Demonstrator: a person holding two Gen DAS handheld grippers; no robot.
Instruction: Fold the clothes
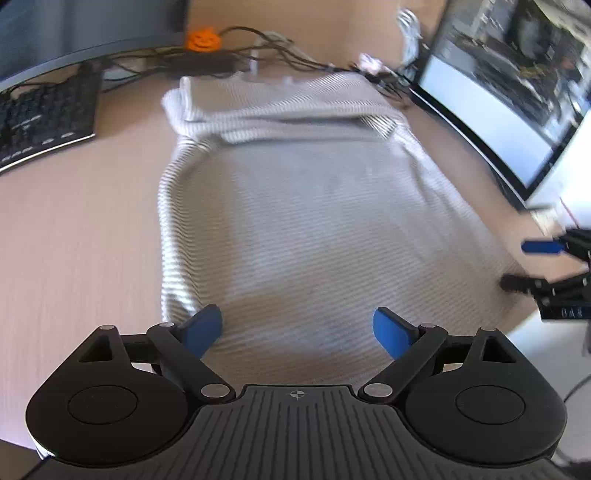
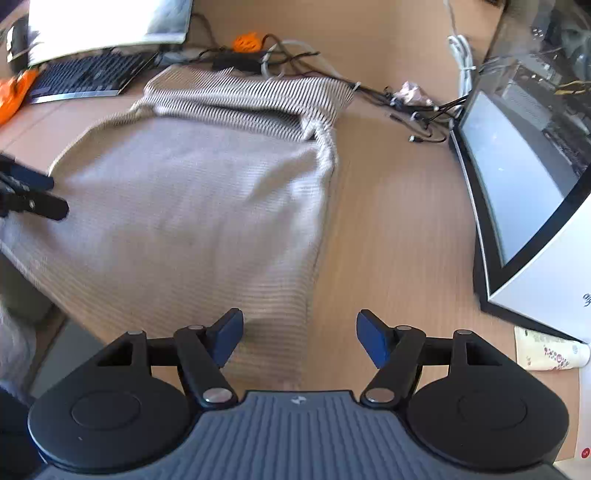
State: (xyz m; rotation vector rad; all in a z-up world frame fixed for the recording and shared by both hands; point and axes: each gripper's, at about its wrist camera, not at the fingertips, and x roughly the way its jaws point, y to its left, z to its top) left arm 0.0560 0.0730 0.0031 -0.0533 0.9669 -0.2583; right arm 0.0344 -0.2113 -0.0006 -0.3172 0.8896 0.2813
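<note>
Bright daylight, motion blur smearing the cloth [image 1: 295, 206], monitor [image 2: 517, 177] glaring, fisheye bending every edge.

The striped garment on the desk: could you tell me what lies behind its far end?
Behind the striped garment lie tangled black cables, an orange pumpkin figure and, to the left, a keyboard. Whatever the cloth covers on the desk cannot be seen.

Place: an office or computer workspace, by the look of it.
Table [image 1: 74, 240]: pale wood-grain top.
Far left corner: black keyboard [image 1: 40, 118], a monitor [image 1: 74, 33] behind it.
Right edge: big curved screen [image 1: 498, 92], lit.
Far edge: tangle of black cables [image 2: 417, 107], a power brick [image 1: 199, 62], a small orange pumpkin figure [image 1: 203, 38].
</note>
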